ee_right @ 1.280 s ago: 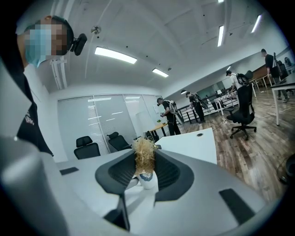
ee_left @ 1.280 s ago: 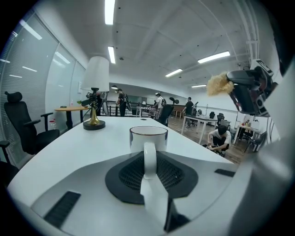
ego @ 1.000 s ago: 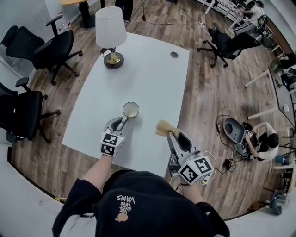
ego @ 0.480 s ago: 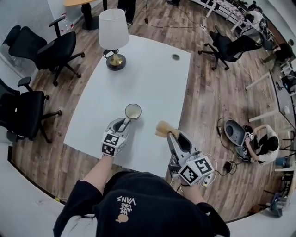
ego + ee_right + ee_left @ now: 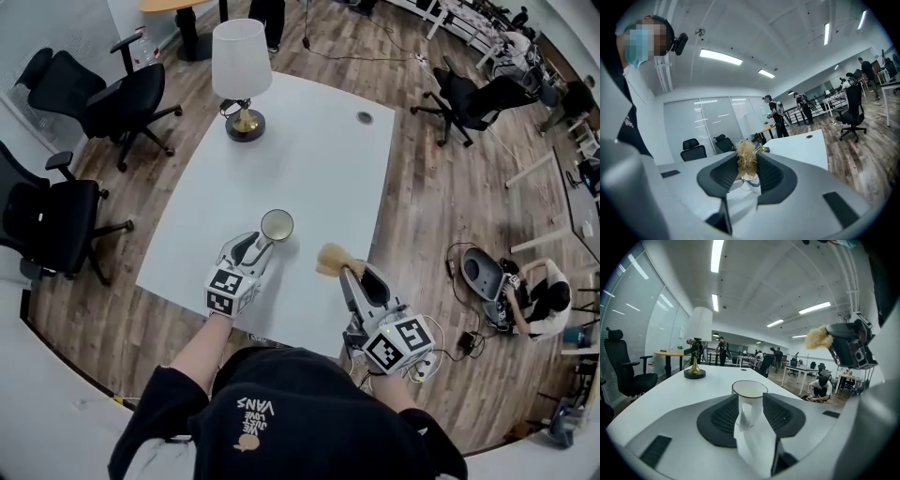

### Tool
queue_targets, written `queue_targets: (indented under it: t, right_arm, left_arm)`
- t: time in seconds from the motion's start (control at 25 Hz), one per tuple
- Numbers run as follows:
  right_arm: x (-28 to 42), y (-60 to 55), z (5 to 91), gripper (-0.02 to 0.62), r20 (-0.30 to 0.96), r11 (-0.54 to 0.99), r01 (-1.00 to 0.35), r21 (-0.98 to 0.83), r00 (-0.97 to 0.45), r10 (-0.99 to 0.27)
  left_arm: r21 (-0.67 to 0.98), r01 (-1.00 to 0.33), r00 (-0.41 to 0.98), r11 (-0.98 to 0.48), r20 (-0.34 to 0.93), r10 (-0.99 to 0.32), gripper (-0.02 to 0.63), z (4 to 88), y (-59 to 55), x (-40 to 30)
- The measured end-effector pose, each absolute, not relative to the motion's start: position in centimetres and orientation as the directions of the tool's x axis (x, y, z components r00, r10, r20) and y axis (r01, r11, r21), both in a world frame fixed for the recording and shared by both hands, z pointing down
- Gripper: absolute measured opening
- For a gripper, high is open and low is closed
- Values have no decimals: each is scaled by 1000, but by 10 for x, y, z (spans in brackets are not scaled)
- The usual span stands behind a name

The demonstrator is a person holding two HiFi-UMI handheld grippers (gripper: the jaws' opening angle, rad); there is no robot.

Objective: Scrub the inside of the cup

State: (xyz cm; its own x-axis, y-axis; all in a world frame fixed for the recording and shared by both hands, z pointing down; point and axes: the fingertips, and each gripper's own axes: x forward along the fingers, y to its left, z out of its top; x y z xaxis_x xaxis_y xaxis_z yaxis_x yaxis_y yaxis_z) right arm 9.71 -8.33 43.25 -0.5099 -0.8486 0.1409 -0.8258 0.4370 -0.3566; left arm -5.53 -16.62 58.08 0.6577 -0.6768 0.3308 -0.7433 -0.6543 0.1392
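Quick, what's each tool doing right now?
Left tool: open, jaws just opening; handle of the white round cup between them, not gripped.
Right tool: closed on the straw-coloured fibrous scrubber.

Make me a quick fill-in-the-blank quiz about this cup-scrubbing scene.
1. The right gripper clamps a straw-coloured scrubber, not yet inside the ____.
2. The cup stands ____ on the table.
3. The lamp has a ____ shade.
Missing words: cup, upright, white.
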Motion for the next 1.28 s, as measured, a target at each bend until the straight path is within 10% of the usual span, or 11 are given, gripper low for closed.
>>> queue_targets:
  t: [0.68, 1.28]
  right_arm:
    - [80, -91, 425, 115, 96, 513, -785, -346, -574, -813]
    - [61, -88, 428, 115, 119, 572, -770, -285, -620, -776]
  left_arm:
    - [164, -727, 686, -666, 162, -709, 145, 462, -117, -69]
    - [158, -739, 671, -655, 83, -737, 14, 427, -78, -78]
